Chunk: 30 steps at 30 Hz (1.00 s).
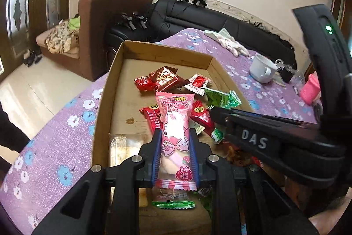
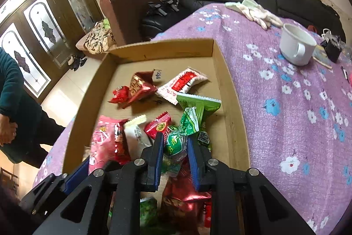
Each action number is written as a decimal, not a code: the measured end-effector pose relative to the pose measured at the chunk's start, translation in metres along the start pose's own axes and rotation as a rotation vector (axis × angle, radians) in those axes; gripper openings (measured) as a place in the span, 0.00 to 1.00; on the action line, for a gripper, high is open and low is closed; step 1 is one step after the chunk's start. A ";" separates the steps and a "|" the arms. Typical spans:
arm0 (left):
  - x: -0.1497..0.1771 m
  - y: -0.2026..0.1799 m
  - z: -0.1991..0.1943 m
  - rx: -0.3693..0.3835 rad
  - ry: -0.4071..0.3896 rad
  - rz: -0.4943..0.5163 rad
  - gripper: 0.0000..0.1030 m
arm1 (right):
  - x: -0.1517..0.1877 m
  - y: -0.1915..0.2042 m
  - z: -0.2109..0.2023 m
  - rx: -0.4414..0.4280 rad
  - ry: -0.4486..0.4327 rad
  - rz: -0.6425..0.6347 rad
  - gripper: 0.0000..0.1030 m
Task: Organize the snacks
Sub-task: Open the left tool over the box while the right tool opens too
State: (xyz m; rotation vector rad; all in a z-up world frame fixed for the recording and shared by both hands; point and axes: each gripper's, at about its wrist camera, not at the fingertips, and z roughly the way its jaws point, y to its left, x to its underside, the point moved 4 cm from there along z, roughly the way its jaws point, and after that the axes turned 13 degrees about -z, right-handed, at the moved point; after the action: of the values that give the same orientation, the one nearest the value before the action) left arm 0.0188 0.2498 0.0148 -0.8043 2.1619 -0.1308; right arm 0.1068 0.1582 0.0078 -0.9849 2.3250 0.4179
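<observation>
Left wrist view: my left gripper (image 1: 175, 138) fingers grasp a pink snack pack (image 1: 175, 124); my right gripper (image 2: 175, 142) fingers grasp a green candy (image 2: 175, 143). Most snacks lie unsorted at 12 o'clock in the cardboard box (image 2: 231, 102).

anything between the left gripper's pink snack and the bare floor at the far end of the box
Nothing walls it off. The pink snack pack is clamped in the left gripper above the cardboard box; only loose red wrappers lie mid-box, below that path.

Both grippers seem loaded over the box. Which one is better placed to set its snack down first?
Probably left: the left gripper holds the pink pack squarely above the box. The right gripper grips a green candy amid piled snacks.
</observation>
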 end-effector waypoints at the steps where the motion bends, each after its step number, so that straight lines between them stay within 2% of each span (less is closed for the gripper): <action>1: 0.000 -0.001 0.002 0.000 0.004 0.004 0.22 | 0.000 0.001 0.000 0.002 -0.005 -0.007 0.23; 8: 0.001 -0.008 0.001 -0.034 -0.025 0.043 0.22 | 0.001 0.002 -0.005 0.018 -0.019 -0.022 0.23; 30: 0.002 -0.014 -0.009 -0.056 -0.090 0.088 0.22 | 0.000 0.007 -0.026 0.036 -0.055 -0.042 0.24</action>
State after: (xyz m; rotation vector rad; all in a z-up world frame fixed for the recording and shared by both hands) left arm 0.0186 0.2360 0.0248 -0.7309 2.1193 0.0105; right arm 0.0920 0.1503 0.0285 -0.9906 2.2514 0.3803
